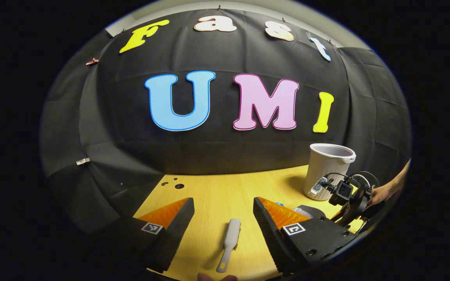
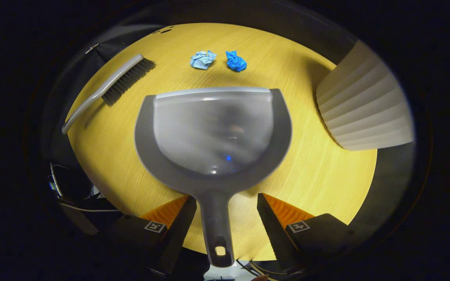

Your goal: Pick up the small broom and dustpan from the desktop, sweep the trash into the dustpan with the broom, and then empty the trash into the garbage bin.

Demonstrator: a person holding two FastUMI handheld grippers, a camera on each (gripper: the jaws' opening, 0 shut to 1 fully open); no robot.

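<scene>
Left tool (image 1: 223, 224): wide open, holding nothing, broom (image 1: 229, 242) lying between its fingers on the bench (image 1: 217, 191).
Right tool (image 2: 226, 218): wide open, straddling the dustpan (image 2: 213, 132) handle without touching.
Trash (image 2: 219, 60): two crumpled wads just beyond the dustpan's lip.
Garbage bin (image 1: 326, 169): upright, far right.

no legible txt or labels

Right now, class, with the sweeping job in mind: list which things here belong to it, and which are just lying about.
Belong to the job:
small broom
dustpan
two crumpled blue paper scraps
garbage bin
left gripper and right gripper, both open

Just there:
wooden desktop, which carries it all
black cloth wall
</scene>
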